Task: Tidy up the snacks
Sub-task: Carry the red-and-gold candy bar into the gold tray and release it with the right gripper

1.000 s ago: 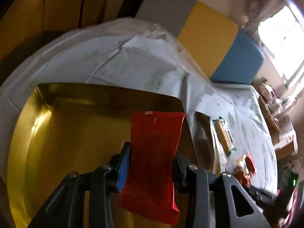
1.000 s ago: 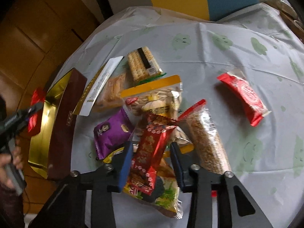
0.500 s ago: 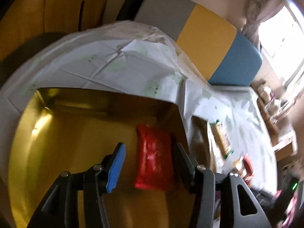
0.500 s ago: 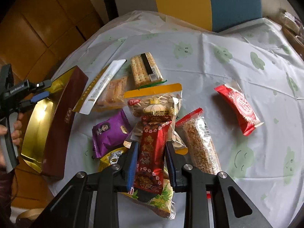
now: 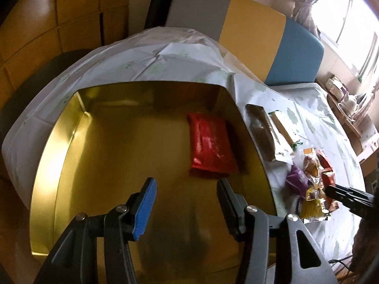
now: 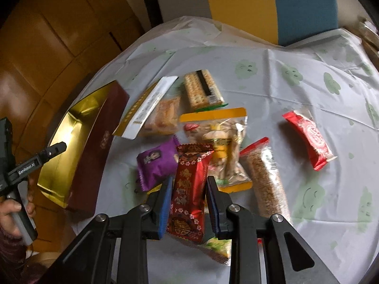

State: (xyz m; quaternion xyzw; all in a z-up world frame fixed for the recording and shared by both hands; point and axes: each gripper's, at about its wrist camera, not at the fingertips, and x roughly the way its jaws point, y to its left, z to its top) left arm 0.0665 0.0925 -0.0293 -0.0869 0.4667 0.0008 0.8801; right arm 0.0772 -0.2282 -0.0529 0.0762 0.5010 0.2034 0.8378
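A gold-lined box (image 5: 59,142) with dark red outer walls (image 6: 94,156) stands at the table's left edge. A red foil packet (image 5: 210,146) lies flat inside it near its right wall. My left gripper (image 5: 187,203) is open and empty above the box floor, just short of that packet. My right gripper (image 6: 188,191) is shut on a red patterned snack packet (image 6: 189,189), held upright above a pile of snacks on the table. The left gripper also shows in the right wrist view (image 6: 54,149) over the box.
On the cloth-covered table (image 6: 296,90) lie a purple packet (image 6: 156,163), a yellow-topped nut bag (image 6: 220,142), a cracker pack (image 6: 201,90), a grain bar (image 6: 265,172), a red packet (image 6: 308,137) and a white-gold sleeve (image 6: 146,106). Coloured chairs stand behind.
My left gripper opened and let the red foil packet drop into the box, then pulled back. My right gripper closed on the red patterned packet and lifted it slightly.
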